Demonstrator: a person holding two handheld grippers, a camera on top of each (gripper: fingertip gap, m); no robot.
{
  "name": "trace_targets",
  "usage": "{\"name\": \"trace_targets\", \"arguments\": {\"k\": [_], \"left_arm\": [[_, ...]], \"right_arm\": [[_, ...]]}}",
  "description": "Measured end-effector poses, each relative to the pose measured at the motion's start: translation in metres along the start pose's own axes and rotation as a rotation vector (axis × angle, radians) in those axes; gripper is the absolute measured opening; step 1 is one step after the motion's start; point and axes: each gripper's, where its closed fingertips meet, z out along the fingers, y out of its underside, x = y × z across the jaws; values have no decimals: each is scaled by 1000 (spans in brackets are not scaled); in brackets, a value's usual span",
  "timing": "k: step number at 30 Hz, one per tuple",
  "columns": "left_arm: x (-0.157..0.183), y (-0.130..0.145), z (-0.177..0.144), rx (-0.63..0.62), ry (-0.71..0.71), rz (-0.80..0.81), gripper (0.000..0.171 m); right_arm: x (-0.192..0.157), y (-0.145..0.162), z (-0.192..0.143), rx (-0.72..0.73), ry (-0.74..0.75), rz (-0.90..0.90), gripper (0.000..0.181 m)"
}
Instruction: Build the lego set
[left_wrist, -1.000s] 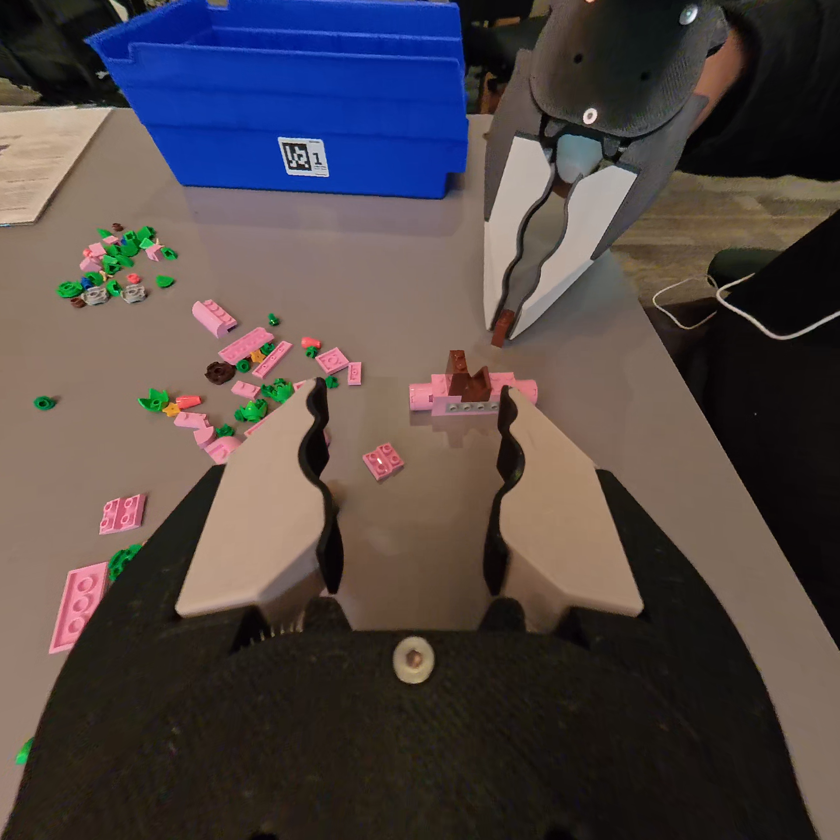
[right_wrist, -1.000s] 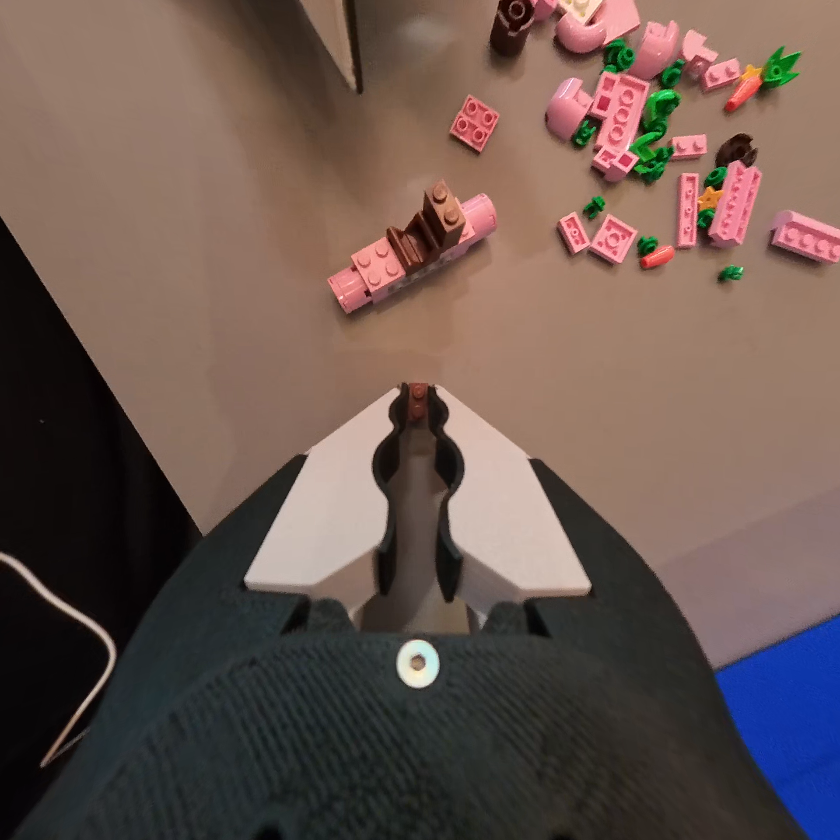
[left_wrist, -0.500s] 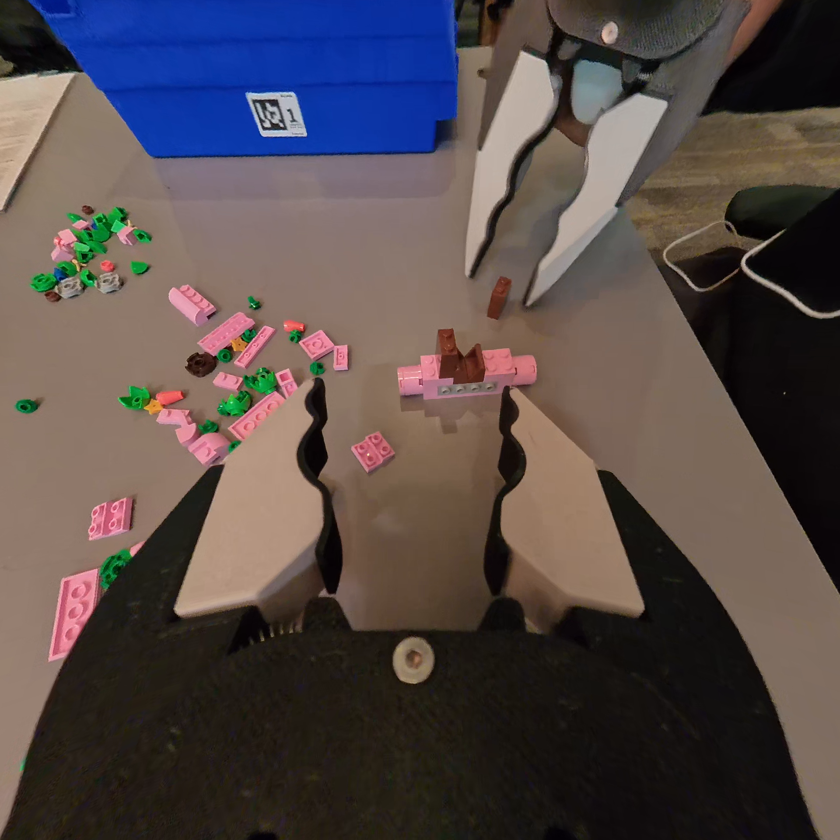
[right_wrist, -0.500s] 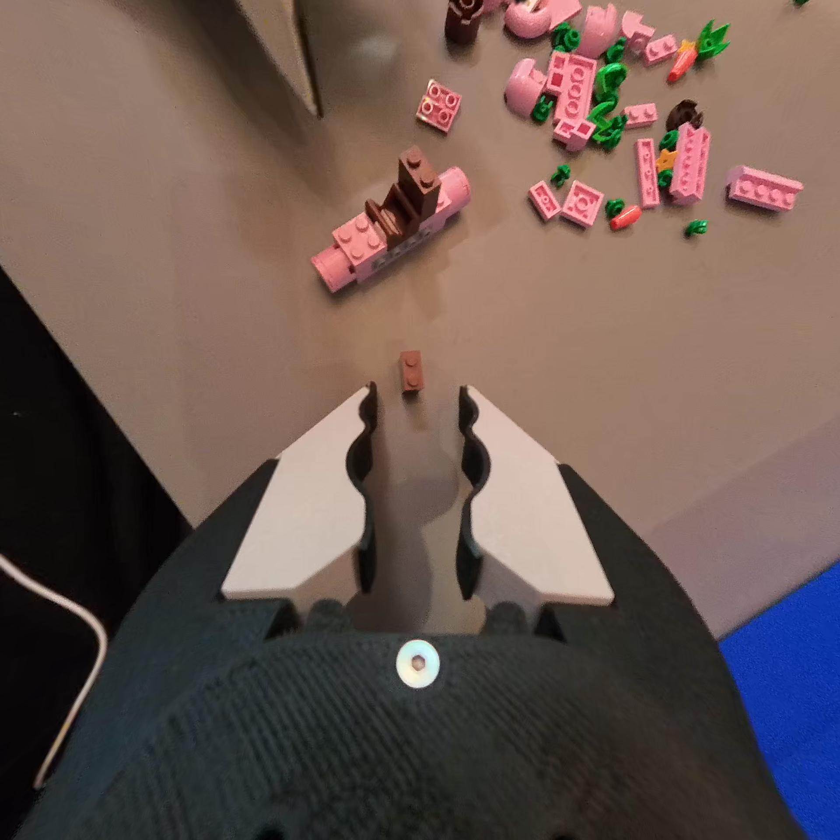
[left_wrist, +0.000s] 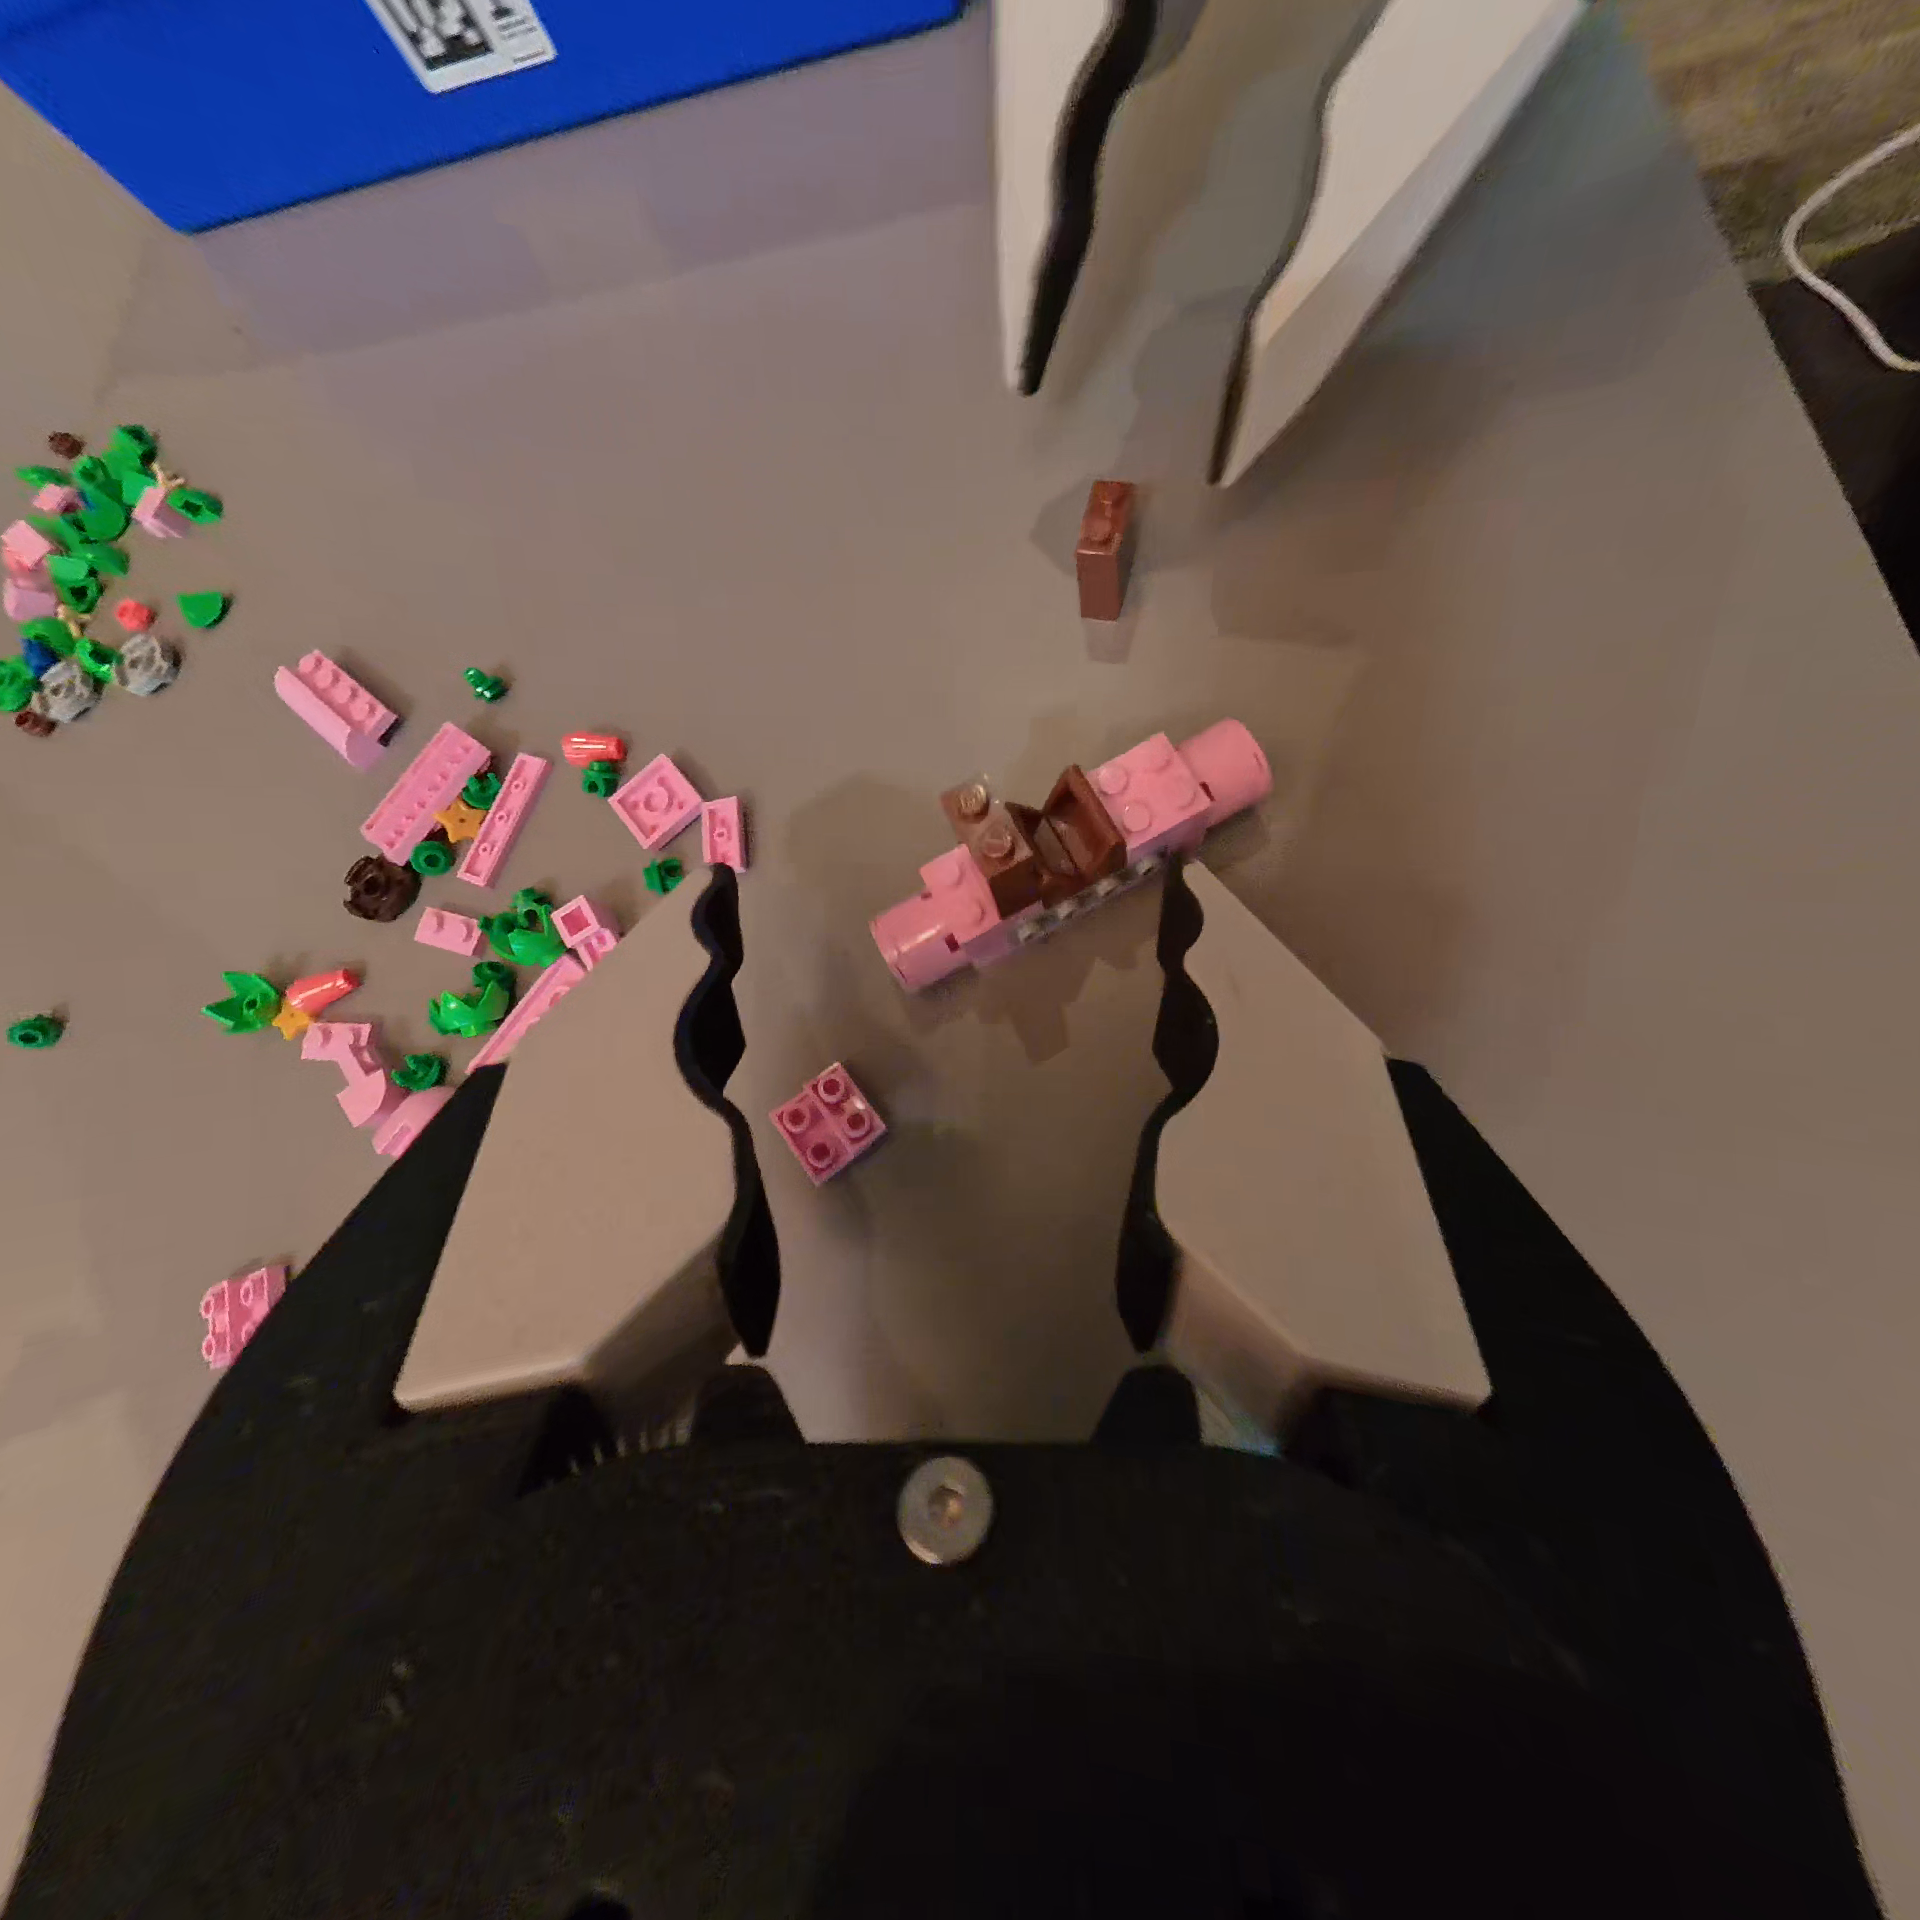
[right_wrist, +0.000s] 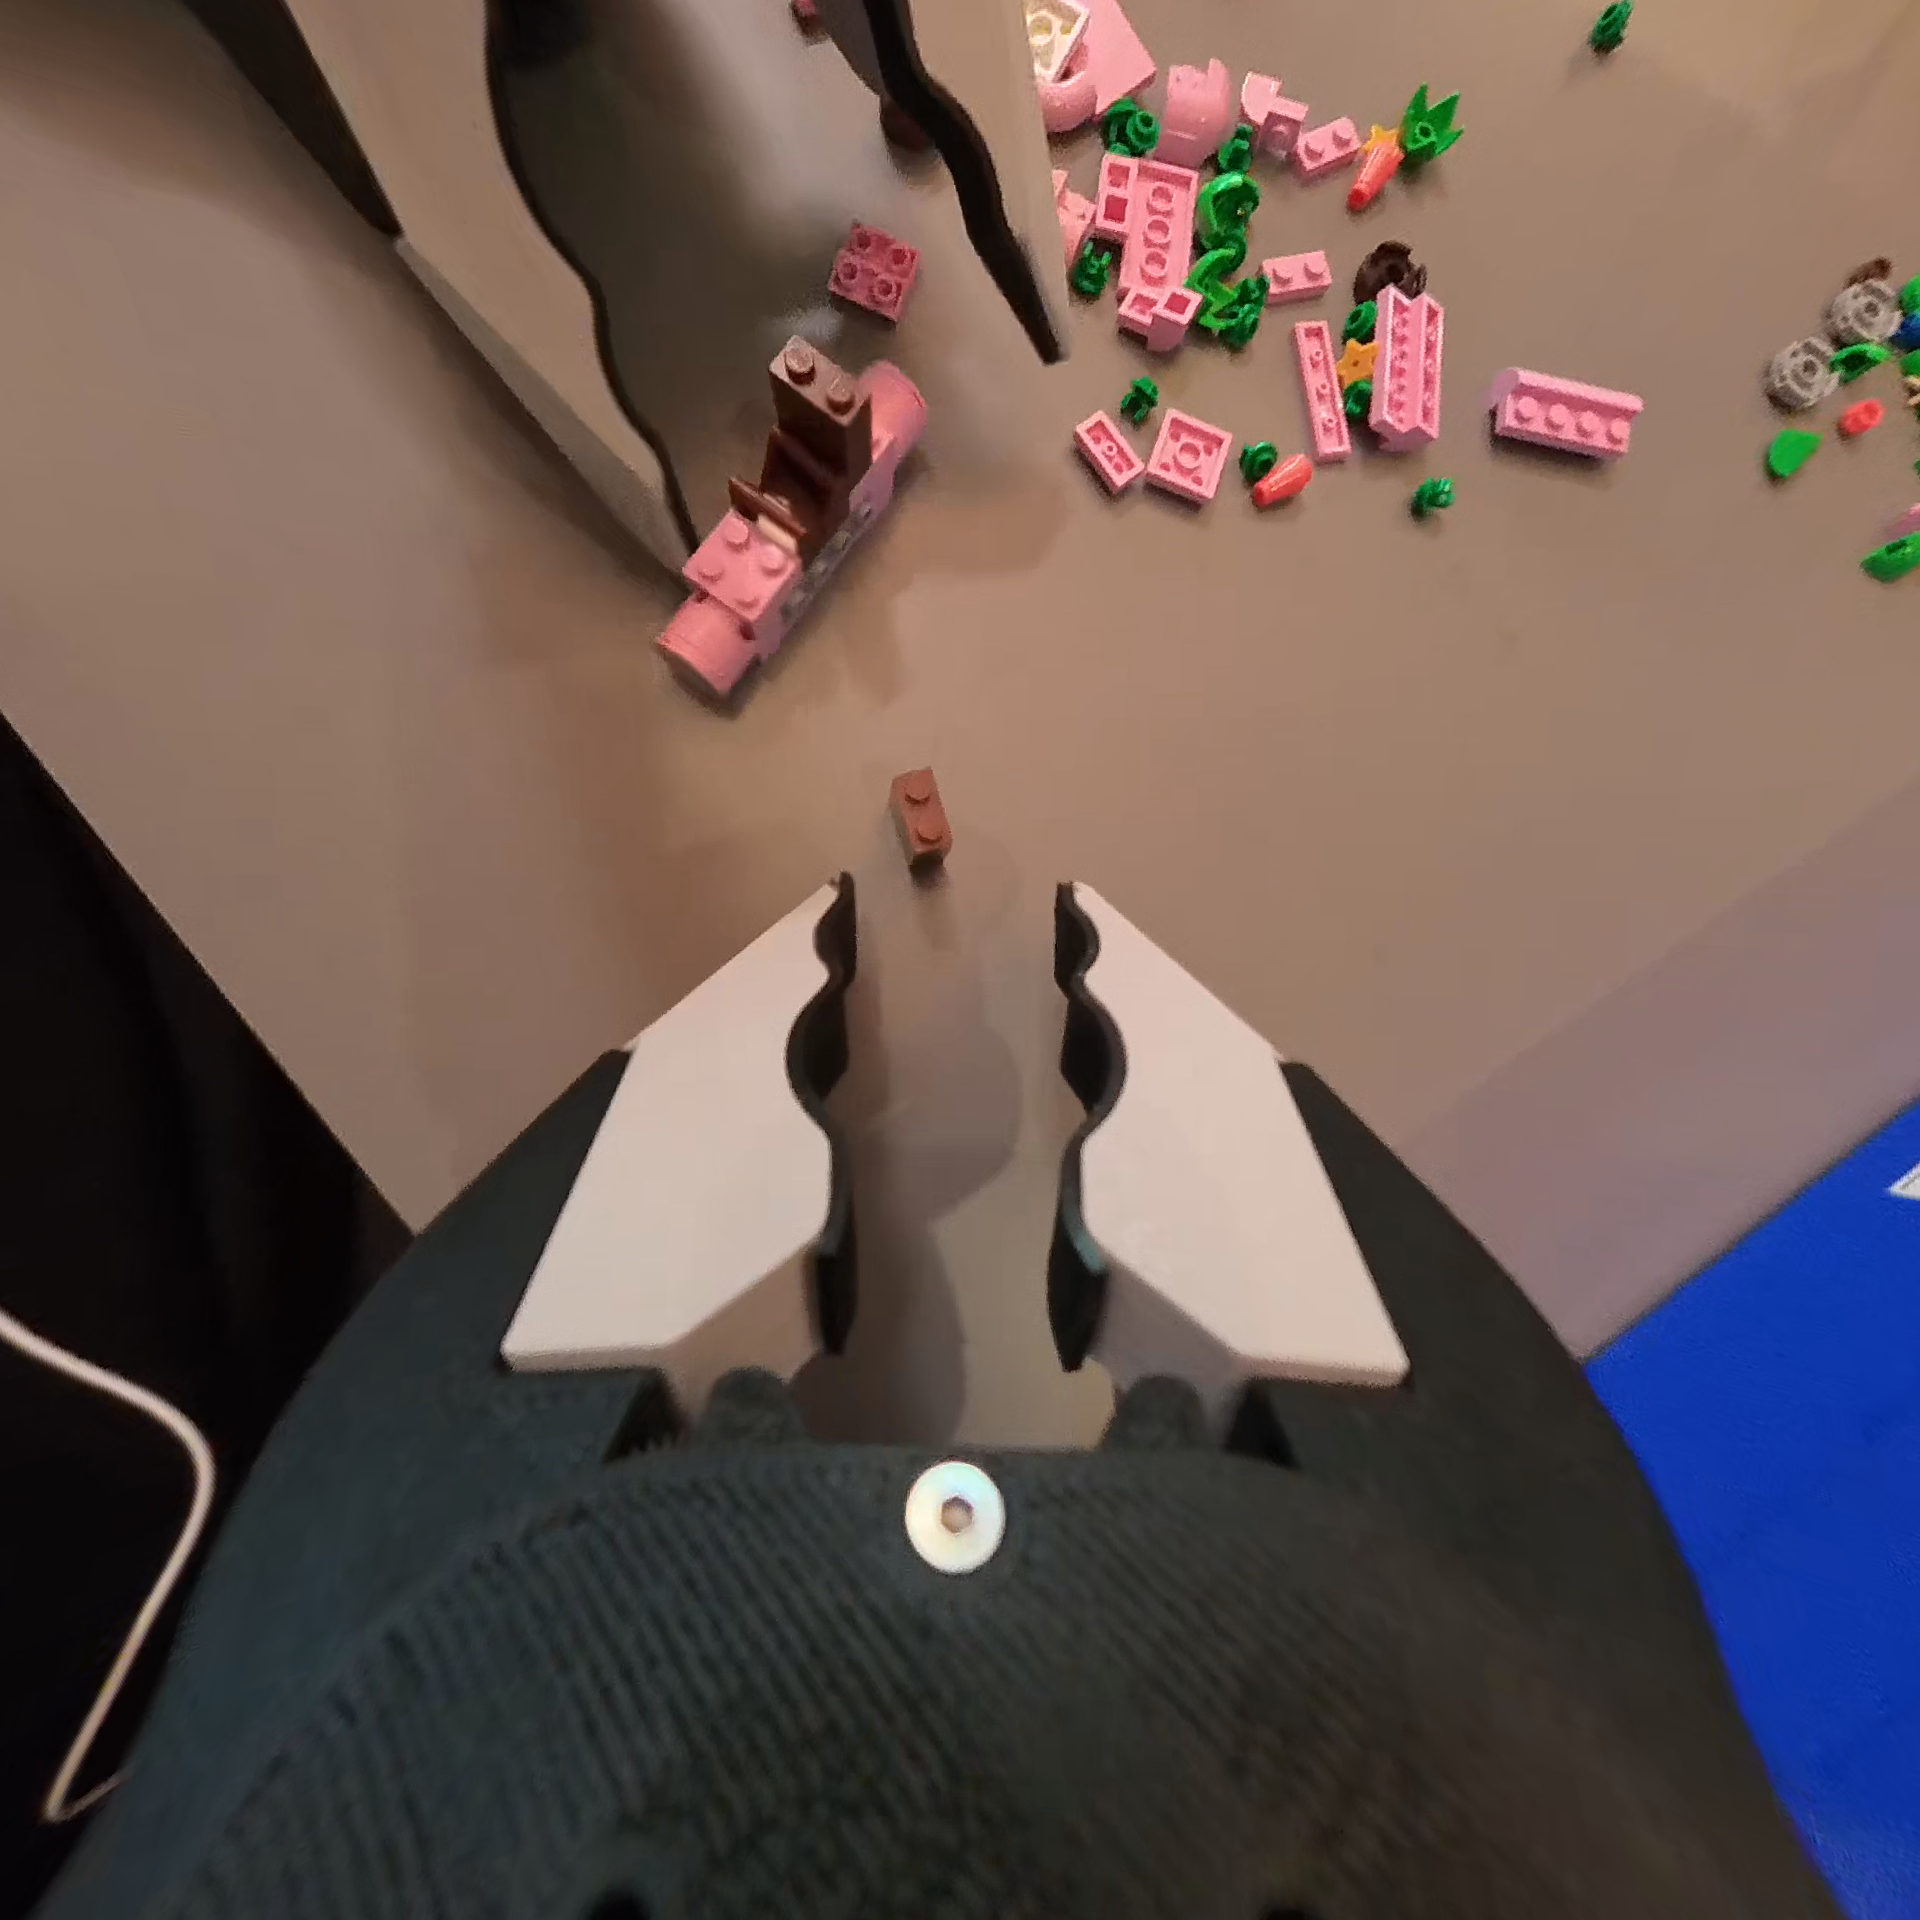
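The pink and brown lego assembly (left_wrist: 1070, 852) lies on the grey table (left_wrist: 727, 468). My left gripper (left_wrist: 945, 878) is open and empty, its fingertips on either side of the assembly; one tip is at or against its side. A small brown brick (left_wrist: 1103, 551) stands alone on the table beyond it. My right gripper (right_wrist: 954, 886) is open and empty, just behind that brown brick (right_wrist: 921, 816). The right wrist view also shows the assembly (right_wrist: 800, 520) and the left gripper (right_wrist: 862, 452). The right gripper (left_wrist: 1127, 431) hangs above the brick in the left wrist view.
A loose pink square plate (left_wrist: 828, 1122) lies between my left fingers. Several pink, green and brown pieces (left_wrist: 468, 862) are scattered to the left. A blue bin (left_wrist: 312, 94) stands at the back. The table edge and a white cable (left_wrist: 1839, 208) are on the right. My hands' fingertips stand some 9 cm from each other. The left tips stand about 4 cm off the loose pink square plate (left_wrist: 828, 1122). It turns up in the right wrist view (right_wrist: 868, 265) as well.
My right gripper opened, left the small brown brick on the table and drew back. My left gripper moved forward until its open fingers flank the assembly.
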Motion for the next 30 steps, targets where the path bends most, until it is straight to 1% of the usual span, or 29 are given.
{"name": "trace_targets", "arguments": {"k": [4,6,8,10,11,17,23,27,30], "left_arm": [[0,-4,6,-17,-31,-44,71],[2,-6,8,-23,-34,-45,57],[6,-5,9,-31,-25,-37,36],[9,-3,7,-36,-12,-50,29],[11,-3,6,-36,0,-59,28],[15,3,-1,-32,31,-83,36],[17,7,-6,-33,42,-83,37],[15,7,-8,-24,48,-100,37],[15,7,-8,-25,48,-104,37]], "right_arm": [[-4,-3,-4,33,-15,91,38],[-5,-8,-5,58,-21,145,39],[-6,-13,-4,73,-23,179,39],[-6,-14,-2,65,3,181,39],[-7,-13,-1,54,17,179,38],[-9,-6,4,-7,64,191,31],[10,4,12,-62,113,165,31],[24,-8,16,4,148,144,29],[29,-8,17,-6,174,121,28]]}}
